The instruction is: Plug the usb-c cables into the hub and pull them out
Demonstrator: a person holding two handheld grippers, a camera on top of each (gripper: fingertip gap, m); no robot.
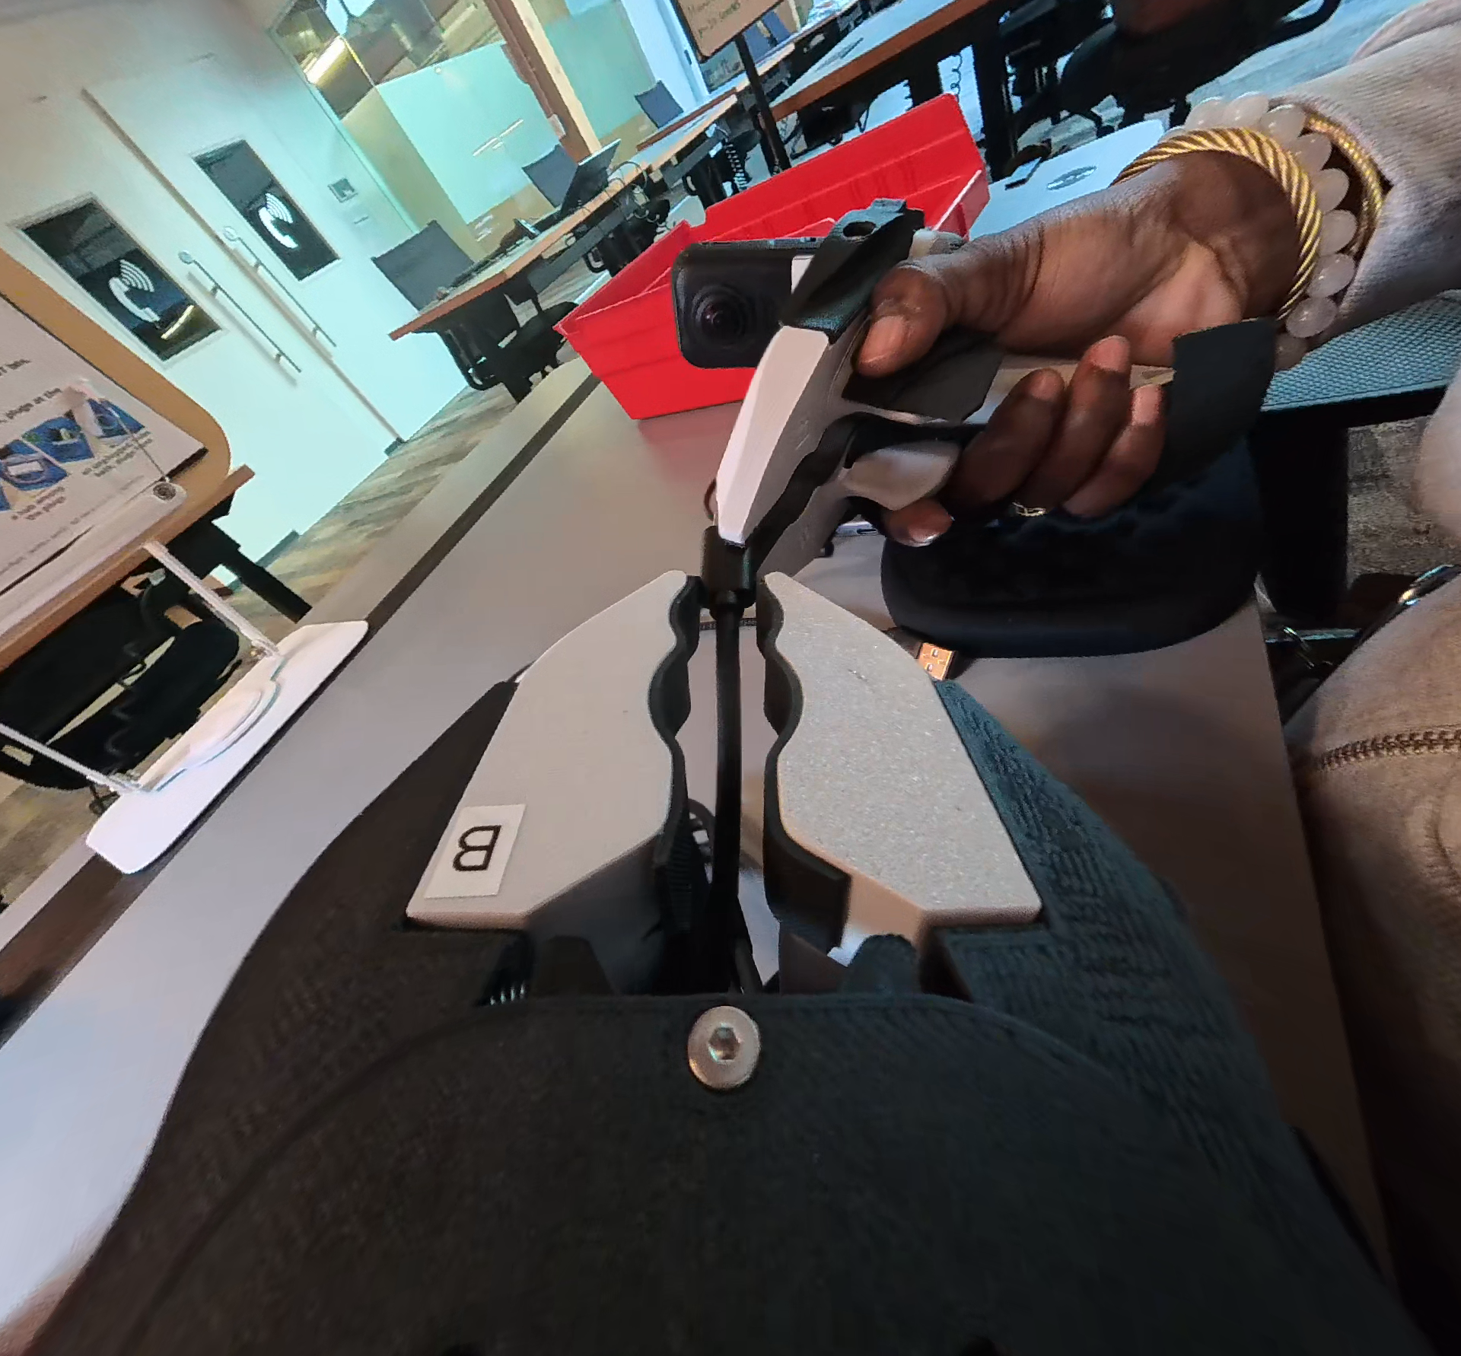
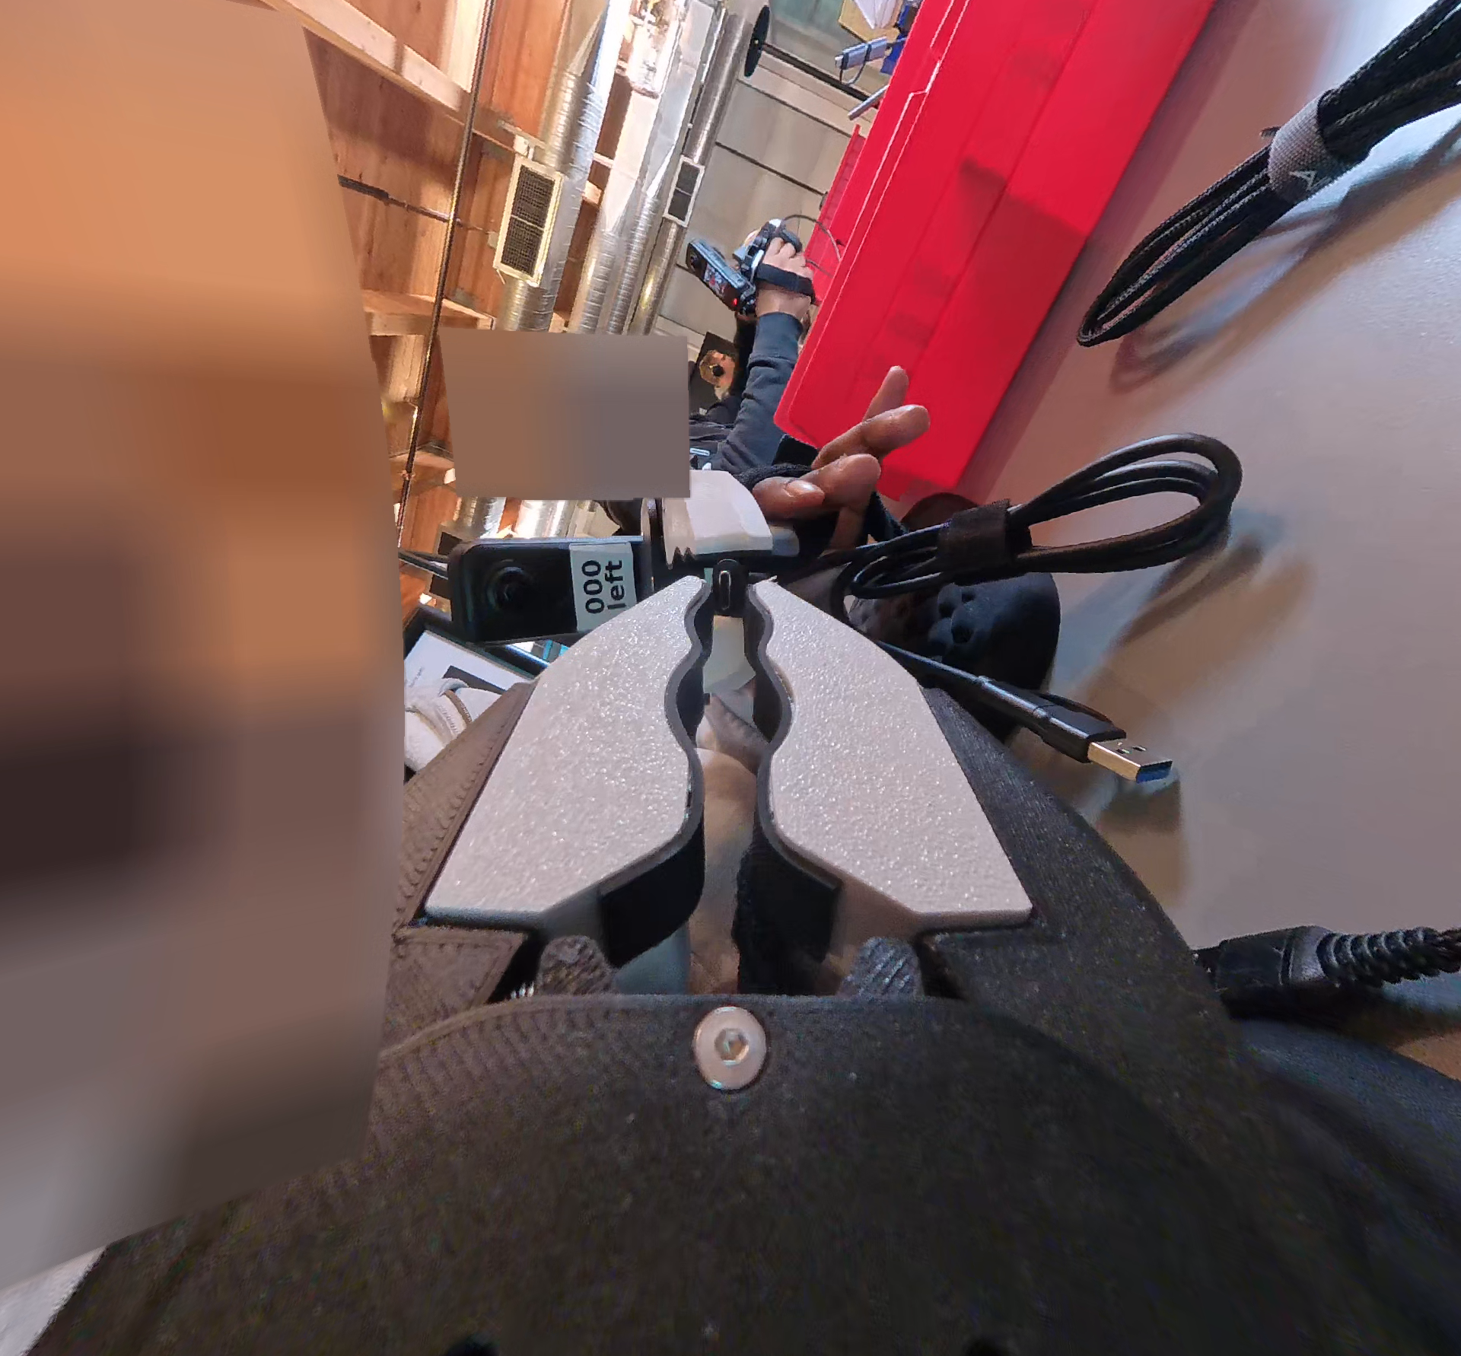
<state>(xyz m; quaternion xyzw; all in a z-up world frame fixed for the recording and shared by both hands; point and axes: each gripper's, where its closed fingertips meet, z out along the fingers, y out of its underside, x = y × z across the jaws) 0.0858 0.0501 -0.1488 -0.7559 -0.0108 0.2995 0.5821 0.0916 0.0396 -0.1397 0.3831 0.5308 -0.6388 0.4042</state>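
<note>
Black, thin and limp, the usb-c cable (image 1: 726, 693) is pinched at its stiff plug by the left hand-held gripper (image 1: 723, 591); the right hand-held gripper (image 2: 727, 595) clamps the small, light hub (image 2: 727, 658), above the desk (image 1: 506, 527) near its front edge. Grip the plug, not the cord.

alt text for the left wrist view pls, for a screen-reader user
The left gripper, grey-fingered, is shut on a thin black cable, whose black plug is pinched by the white-fingered right gripper, held in a hand with gold and pearl bracelets. Behind, a red plastic bin sits on the grey table.
</note>
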